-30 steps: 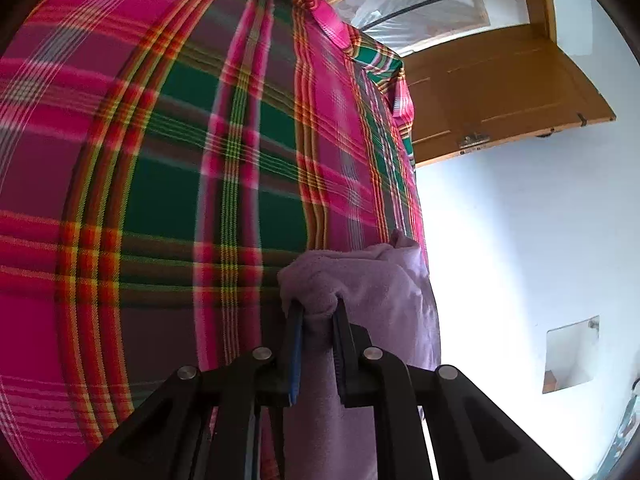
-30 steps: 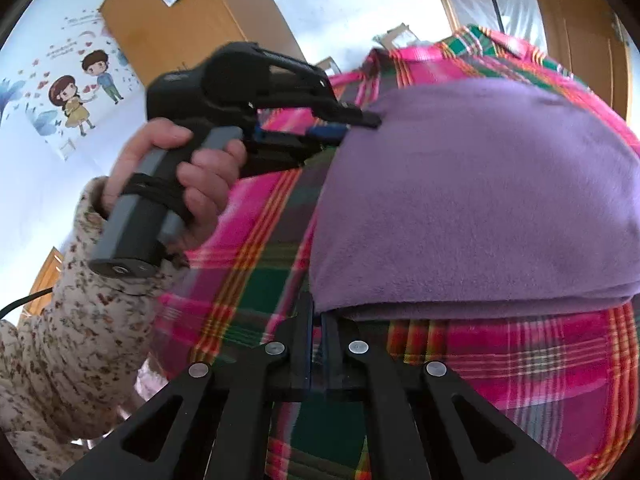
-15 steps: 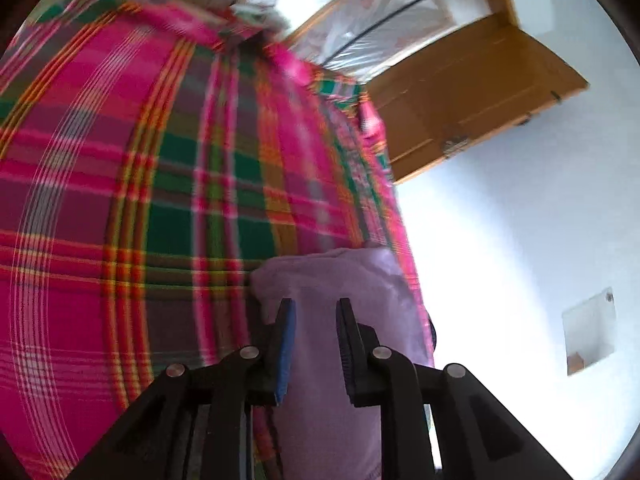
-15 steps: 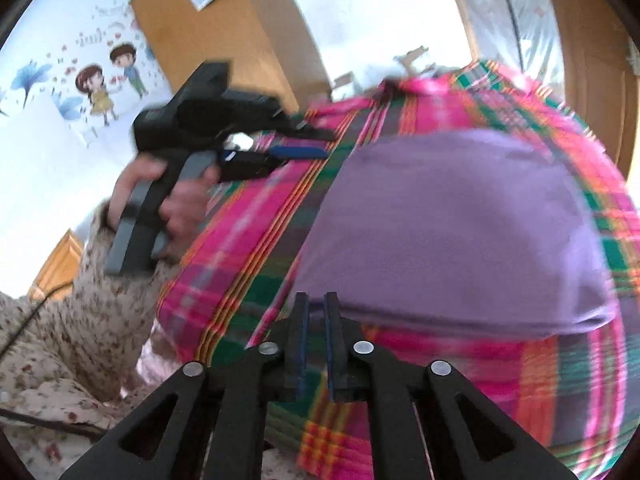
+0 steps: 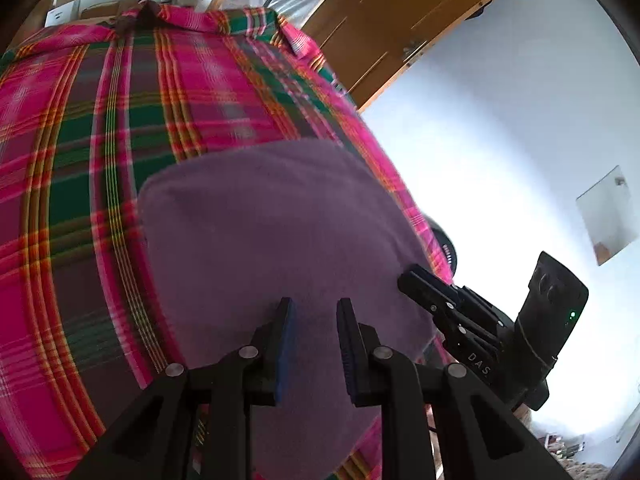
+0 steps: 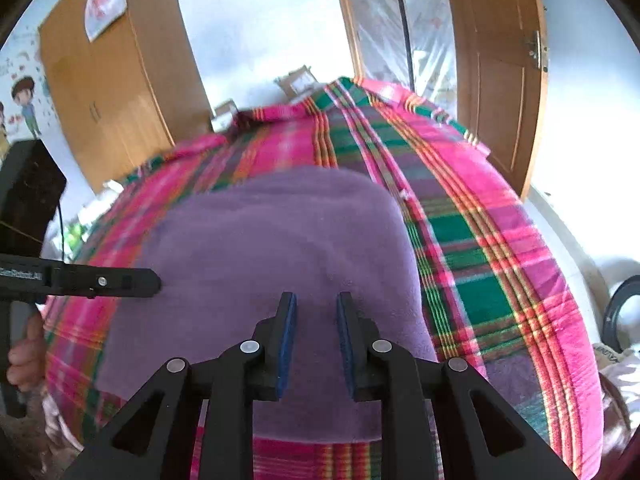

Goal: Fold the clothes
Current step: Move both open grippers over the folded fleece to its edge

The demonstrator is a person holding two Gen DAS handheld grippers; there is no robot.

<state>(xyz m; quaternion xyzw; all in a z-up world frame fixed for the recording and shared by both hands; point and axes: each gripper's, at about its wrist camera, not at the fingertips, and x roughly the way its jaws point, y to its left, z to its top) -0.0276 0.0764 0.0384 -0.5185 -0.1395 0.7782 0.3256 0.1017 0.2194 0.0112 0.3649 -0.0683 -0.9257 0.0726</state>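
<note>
Both claws let go and backed off since earlier | left claw (image 5: 313,344) and right claw (image 6: 313,340) gape, empty, over garment (image 5: 280,232) | folded, lies on blanket (image 5: 100,128) near its right edge | soft, light, limp fleece: pinch corners or fold edge

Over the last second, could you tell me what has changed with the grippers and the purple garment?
Both grippers let go: the left gripper and right gripper, each shut on an edge of the purple garment a second ago, are now open and drawn back above it. The garment stays folded on the plaid cloth.
</note>
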